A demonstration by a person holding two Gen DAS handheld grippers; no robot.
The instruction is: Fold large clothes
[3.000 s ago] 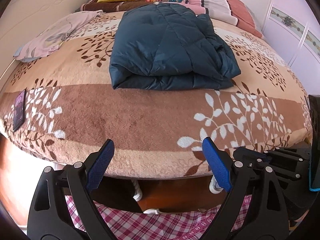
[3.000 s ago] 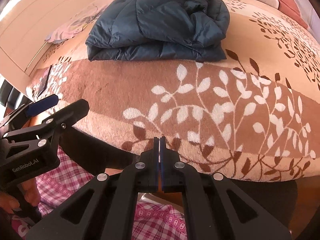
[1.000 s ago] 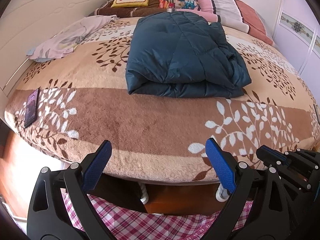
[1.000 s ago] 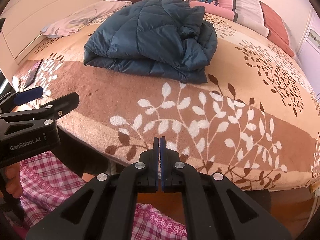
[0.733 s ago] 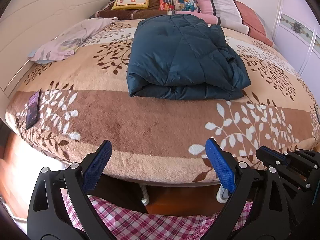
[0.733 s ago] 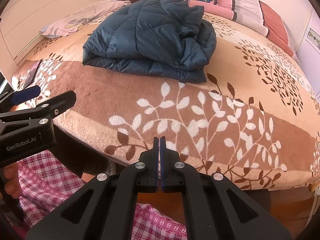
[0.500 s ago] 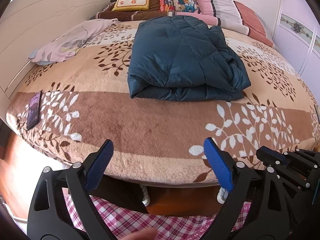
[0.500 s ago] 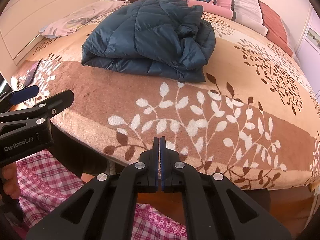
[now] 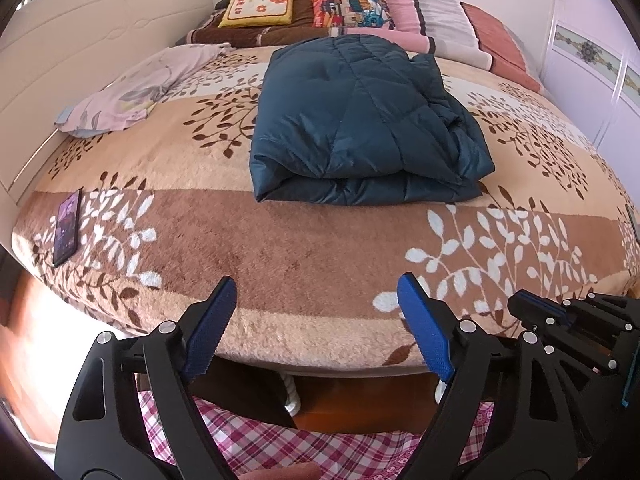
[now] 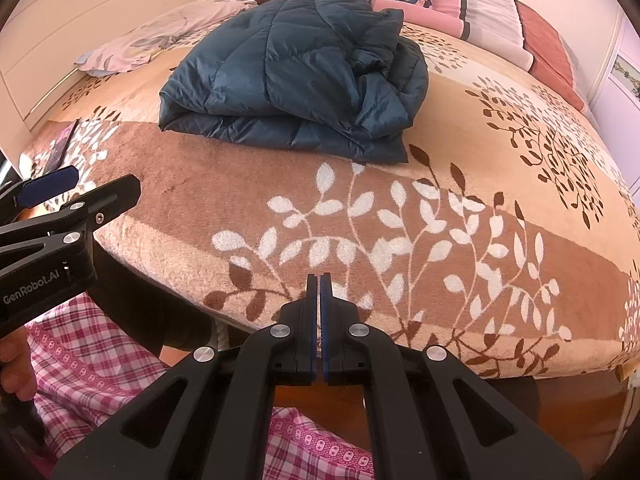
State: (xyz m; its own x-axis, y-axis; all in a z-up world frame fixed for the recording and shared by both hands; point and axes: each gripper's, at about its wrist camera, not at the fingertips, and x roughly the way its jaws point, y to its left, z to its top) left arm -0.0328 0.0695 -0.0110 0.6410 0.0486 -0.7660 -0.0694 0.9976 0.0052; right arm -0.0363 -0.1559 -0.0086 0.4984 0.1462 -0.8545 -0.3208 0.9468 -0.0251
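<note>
Hovering tongs, left: the left gripper [image 9: 316, 320] hangs off the near edge of the bed, blue pads spread wide, released, nothing between them.
Right tongs: the right gripper [image 10: 319, 312] sits at the near bed edge too, pads pressed together, clenched with nothing caught between them.
Side by side: in the left wrist view the right gripper shows at the right edge; in the right wrist view the left one shows at the left edge.
Below: pink checked cloth [image 10: 96, 356] lies under both tools.
Blanket: a brown and tan blanket with leaf print [image 9: 320, 248] covers the bed.
Jacket: the dark blue quilted jacket [image 9: 360, 124] lies folded in the middle of the blanket, well beyond both grippers, its rolled fold facing near.
Phone: a dark phone [image 9: 66, 226] lies near the left bed edge.
Left far: a pale floral cloth [image 9: 140, 84] lies crumpled by the headboard side.
Far end: a yellow cushion [image 9: 260, 8], a colourful cushion [image 9: 352, 6] and a pink striped quilt [image 9: 448, 24].
</note>
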